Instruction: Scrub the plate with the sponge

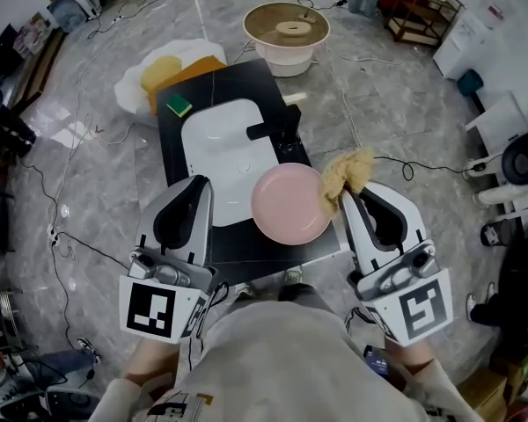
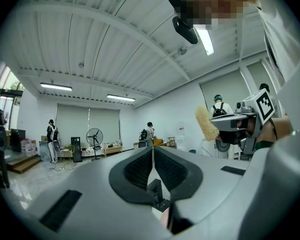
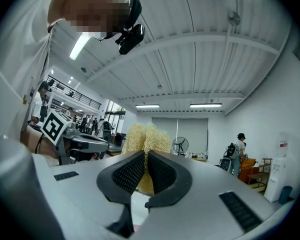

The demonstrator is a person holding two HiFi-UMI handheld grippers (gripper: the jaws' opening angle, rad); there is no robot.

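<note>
The table (image 1: 273, 86) carries the sink (image 1: 216, 139), and the plate (image 1: 286, 205) lies flat at the sink's 4 o'clock, lapping its corner. The left gripper (image 1: 202, 185) hovers at the plate's 9 o'clock with its jaws closed on nothing. It would do well to steady the near rim so the plate cannot slide. The right gripper (image 1: 343, 196) pinches the yellow sponge (image 1: 348, 172) by the plate's 2 o'clock edge. Tip it down, land the sponge flat, then circle inward with light, even pressure.
</note>
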